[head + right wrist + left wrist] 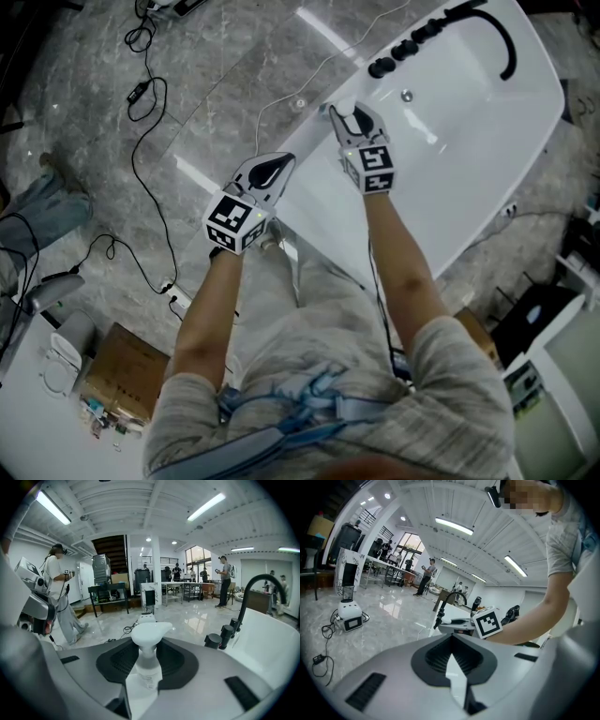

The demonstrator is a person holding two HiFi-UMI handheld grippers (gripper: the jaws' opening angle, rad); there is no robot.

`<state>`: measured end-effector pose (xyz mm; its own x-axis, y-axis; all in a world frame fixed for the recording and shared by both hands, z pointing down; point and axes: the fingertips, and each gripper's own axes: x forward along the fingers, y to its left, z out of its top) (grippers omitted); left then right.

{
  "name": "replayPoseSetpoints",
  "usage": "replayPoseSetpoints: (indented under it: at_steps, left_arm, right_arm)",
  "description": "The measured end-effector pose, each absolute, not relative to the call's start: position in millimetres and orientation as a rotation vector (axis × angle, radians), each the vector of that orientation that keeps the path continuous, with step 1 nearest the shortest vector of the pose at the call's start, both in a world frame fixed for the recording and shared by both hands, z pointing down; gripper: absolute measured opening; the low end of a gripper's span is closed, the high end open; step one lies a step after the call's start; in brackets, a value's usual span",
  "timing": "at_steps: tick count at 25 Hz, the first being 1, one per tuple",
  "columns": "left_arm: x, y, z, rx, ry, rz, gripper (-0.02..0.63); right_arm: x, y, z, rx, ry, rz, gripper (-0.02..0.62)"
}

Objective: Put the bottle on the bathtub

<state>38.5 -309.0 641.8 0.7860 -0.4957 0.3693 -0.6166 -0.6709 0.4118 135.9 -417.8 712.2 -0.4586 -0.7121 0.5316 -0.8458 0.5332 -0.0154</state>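
Right gripper [354, 124] clamps a white pump bottle [148, 641], print unreadable; left gripper [272, 172] closed.

Bottle [146, 665] is held between right gripper [353, 119] jaws at near corner of bathtub [469, 150] rim. Left gripper [284, 162] is positioned left of it, outside tub. Faucet [503, 37] is mounted at far end.

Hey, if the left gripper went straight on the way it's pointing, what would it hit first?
Most likely the bathtub rim: the shut left gripper tilts down toward that white edge just ahead. The right gripper sits further along, though depth is unclear.
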Motion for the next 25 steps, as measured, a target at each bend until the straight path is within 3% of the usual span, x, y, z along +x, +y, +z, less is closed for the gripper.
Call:
replayPoseSetpoints:
  at_steps: [25]
  left_arm:
    - [39.4, -302.5, 636.7, 2.383, -0.822, 0.244, 0.005]
  right_arm:
    - [145.7, -401.9, 704.5, 1.278, -2.286, 0.420, 0.120]
